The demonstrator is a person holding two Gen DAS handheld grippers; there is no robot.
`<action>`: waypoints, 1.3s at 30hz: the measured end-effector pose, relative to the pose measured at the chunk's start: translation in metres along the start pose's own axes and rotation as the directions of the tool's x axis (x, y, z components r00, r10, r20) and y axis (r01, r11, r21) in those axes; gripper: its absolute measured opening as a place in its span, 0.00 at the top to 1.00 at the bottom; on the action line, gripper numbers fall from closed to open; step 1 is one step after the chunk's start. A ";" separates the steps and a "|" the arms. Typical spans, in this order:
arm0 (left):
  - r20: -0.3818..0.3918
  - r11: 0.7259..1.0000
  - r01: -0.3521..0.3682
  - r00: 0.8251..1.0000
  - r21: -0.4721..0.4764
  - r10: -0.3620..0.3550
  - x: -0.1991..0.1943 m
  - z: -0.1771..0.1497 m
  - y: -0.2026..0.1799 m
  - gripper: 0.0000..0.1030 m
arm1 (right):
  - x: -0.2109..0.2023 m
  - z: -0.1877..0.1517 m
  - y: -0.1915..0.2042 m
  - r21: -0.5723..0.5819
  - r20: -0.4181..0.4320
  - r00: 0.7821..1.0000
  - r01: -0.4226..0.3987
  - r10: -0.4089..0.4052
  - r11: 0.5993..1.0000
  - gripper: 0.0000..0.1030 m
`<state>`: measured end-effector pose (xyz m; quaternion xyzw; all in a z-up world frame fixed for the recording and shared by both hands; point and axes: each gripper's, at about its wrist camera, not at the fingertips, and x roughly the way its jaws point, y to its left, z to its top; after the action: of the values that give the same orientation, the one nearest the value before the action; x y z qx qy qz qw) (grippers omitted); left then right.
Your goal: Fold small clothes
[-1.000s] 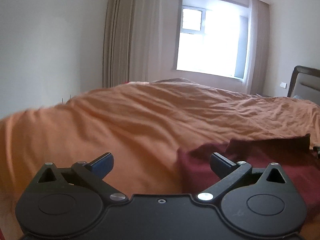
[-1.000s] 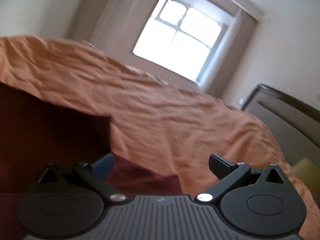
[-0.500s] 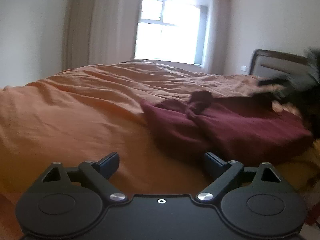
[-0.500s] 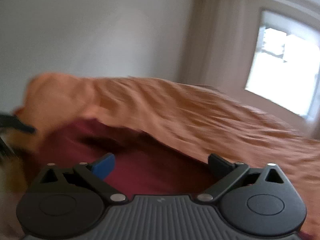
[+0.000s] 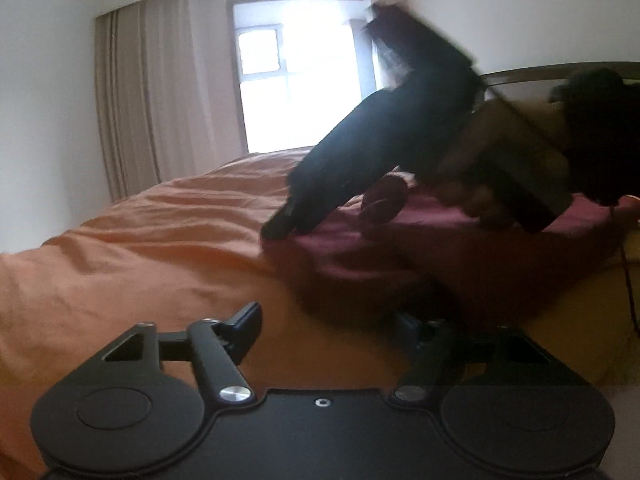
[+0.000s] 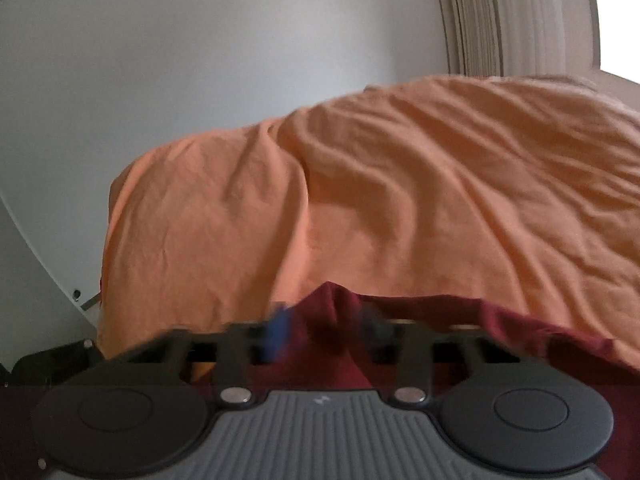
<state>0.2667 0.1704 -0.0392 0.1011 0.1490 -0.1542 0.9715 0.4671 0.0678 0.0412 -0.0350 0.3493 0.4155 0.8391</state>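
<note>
The right tongs (image 6: 324,330) have their fingers drawn in close on either side of a raised ridge of the maroon garment (image 6: 340,320). Motion blur smears the pads, so whether the cloth is truly pinched cannot be told from this view. In the left wrist view they show as a dark blurred shape reaching down onto the garment's far edge at about 11 o'clock of the cloth. The left tongs (image 5: 328,326) hover spread wide and empty just short of the garment's near edge, with its left finger (image 5: 244,330) over bare bedspread.

The garment lies on the orange bedspread (image 5: 160,248), rumpled, toward 2 o'clock from the left tongs, with a bunched knot (image 5: 384,198) near its far side.

The step in hand looks like taking hold of an edge to spread or turn the piece before folding. To do it well, the right tongs should bite only the garment's top layer, not the bedspread beneath. The ridge between the fingers is a good target because it stands clear of the bed. The left tongs would best take the near edge at about 1 o'clock, well apart from the right, so the two can tension the cloth flat. The knot probably needs shaking out first.
</note>
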 end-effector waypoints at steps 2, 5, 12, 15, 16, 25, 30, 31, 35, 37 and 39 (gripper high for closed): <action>0.014 1.000 0.015 1.000 0.008 -0.016 0.001 0.002 -0.001 0.54 | 0.002 -0.004 0.005 -0.014 0.018 1.000 0.015 -0.015 1.000 0.94; 0.043 1.000 0.008 0.999 0.002 -0.008 -0.001 0.007 -0.002 0.72 | -0.007 -0.008 0.018 -0.072 0.081 0.995 0.061 -0.055 0.996 0.95; 0.019 0.997 -0.071 0.997 -0.033 0.072 -0.016 0.030 -0.010 0.91 | -0.031 -0.003 0.019 -0.042 0.188 0.975 0.125 -0.115 0.991 0.95; -0.045 0.994 -0.102 0.994 -0.038 0.100 -0.023 0.035 -0.014 0.92 | -0.035 -0.002 0.021 -0.051 0.203 0.973 0.120 -0.108 0.991 0.95; -0.067 0.993 -0.105 0.993 -0.049 0.102 -0.021 0.035 -0.012 0.93 | -0.036 -0.003 0.023 -0.063 0.207 0.972 0.124 -0.108 0.990 0.95; -0.180 0.982 -0.129 0.978 -0.136 0.104 -0.019 0.026 -0.013 0.99 | -0.019 -0.012 0.029 -0.089 0.180 0.973 0.164 -0.146 0.982 0.92; -0.182 0.976 -0.142 0.977 -0.164 0.112 -0.021 0.025 -0.014 0.99 | -0.048 -0.021 0.031 -0.138 0.247 0.945 0.254 -0.215 0.957 0.37; -0.184 0.974 -0.144 0.977 -0.175 0.112 -0.025 0.023 -0.015 0.99 | -0.057 -0.023 0.029 -0.145 0.262 0.937 0.277 -0.233 0.950 0.36; -0.180 0.960 -0.144 0.978 -0.242 0.102 -0.030 0.021 -0.014 0.99 | -0.097 -0.042 0.013 -0.159 0.271 0.907 0.373 -0.323 0.914 0.33; -0.166 0.955 -0.134 0.982 -0.265 0.092 -0.031 0.019 -0.013 0.99 | -0.112 -0.060 0.001 -0.158 0.255 0.897 0.406 -0.360 0.900 0.34; -0.165 0.951 -0.126 0.983 -0.283 0.081 -0.029 0.018 -0.010 0.99 | -0.121 -0.080 -0.013 -0.155 0.216 0.906 0.399 -0.364 0.904 0.49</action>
<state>0.2416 0.1649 -0.0143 -0.0246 0.2381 -0.0709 0.9683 0.3820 -0.0498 0.0528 -0.1468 0.2148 0.2763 0.9252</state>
